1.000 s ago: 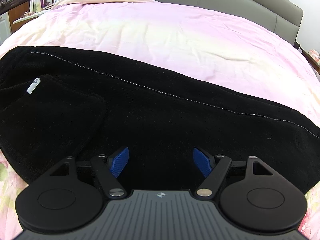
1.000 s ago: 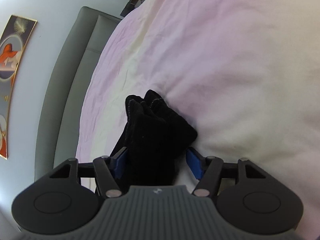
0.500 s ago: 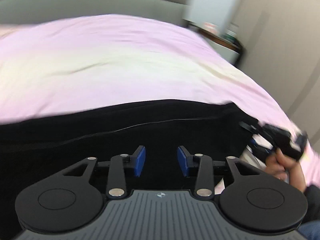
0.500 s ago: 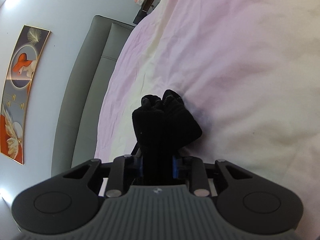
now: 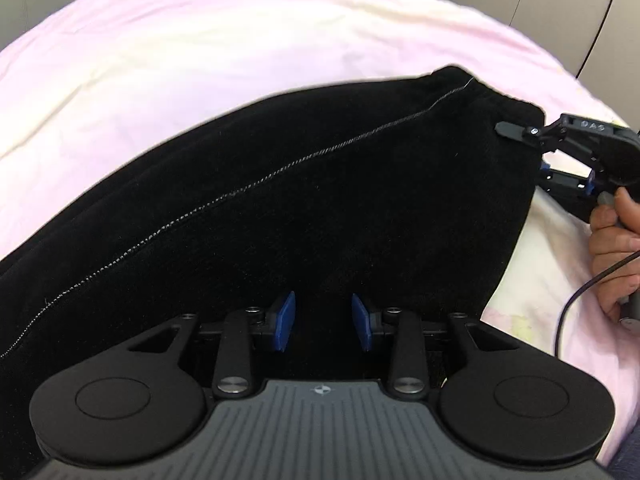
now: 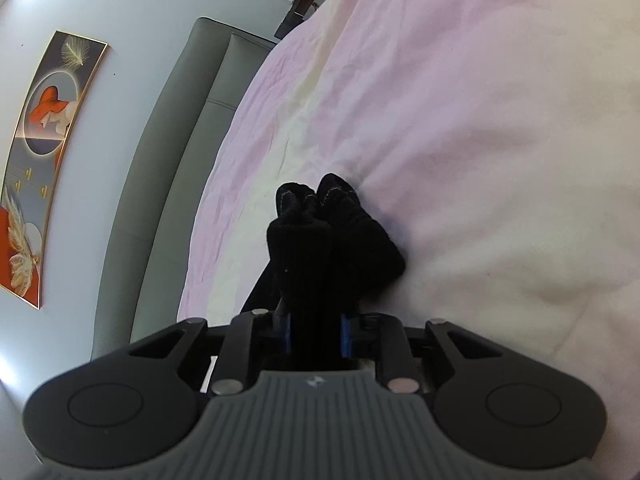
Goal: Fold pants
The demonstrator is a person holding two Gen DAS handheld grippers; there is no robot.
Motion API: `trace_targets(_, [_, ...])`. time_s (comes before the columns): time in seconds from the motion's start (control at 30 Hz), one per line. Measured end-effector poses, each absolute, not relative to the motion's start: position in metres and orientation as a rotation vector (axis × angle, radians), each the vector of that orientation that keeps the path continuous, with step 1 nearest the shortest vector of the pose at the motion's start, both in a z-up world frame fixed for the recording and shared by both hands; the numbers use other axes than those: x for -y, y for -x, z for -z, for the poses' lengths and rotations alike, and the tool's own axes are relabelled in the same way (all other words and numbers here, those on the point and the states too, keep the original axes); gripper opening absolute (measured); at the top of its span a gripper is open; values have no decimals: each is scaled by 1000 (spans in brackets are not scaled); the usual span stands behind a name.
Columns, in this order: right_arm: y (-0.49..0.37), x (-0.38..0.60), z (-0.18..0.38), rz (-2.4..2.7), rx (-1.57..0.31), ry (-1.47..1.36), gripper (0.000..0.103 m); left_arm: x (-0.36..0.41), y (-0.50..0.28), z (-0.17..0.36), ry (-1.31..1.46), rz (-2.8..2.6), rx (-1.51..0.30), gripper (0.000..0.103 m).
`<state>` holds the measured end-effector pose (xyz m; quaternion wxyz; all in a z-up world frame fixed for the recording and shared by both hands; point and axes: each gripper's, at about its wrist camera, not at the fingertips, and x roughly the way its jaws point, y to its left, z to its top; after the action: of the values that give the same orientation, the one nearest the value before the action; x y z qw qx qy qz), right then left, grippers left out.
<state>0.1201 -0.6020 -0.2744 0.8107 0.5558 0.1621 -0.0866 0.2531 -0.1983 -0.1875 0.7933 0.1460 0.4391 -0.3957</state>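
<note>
A: The black pants (image 5: pixel 320 200) are being shown spread across the middle of the left wrist view, lying on the pink bedspread (image 5: pixel 200 40), with a pale stitched seam running from the lower left up to the upper right corner of the cloth.

B: And the left gripper (image 5: pixel 323 322) is being held low in the frame, right over the near edge of the fabric. Its jaws have just been closing; a narrow gap is being kept between the blue pads (image 5: pixel 286 320), with dark cloth beneath and between them, though whether it is being pinched cannot be told.

A: At the right edge, the right gripper (image 5: pixel 538 160) is being gripped by a hand (image 5: pixel 614 248) at the pants' far end.

B: In its own view, the right gripper (image 6: pixel 316 334) is being pressed tight on a bunched black fold (image 6: pixel 332 236), rising mid-frame against the bedspread (image 6: pixel 480 120).
</note>
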Motion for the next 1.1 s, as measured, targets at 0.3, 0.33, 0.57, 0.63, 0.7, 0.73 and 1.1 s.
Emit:
trace_targets(0.3, [-133,543,168,94,-254,-768,15,71,-203,140,-160,629,-824,74])
trace_targets(0.33, [-136,528,152,62,-245,-697,15,55,-200,140,-152,600,-830,73])
trace_targets(0.57, [-176,353,74,-199,-359,24,15,-40,-185,137,6,485,-806,73])
trace_targets(0.63, [-194,297,86,-289,-477,199,15,-53,-184,142,42,475,-802,73])
trace_targets(0.7, [-208,252,117,-376,-605,340,15,-55,-186,150,70,464,-814,73])
trace_targets(0.73, [-214,235,137,-407,-669,395,15,-62,-184,152,84,462,-815,73])
trace_targets(1.1, [-196,232,151,-502,-769,406,32,-69,-178,155,166,544,-781,73])
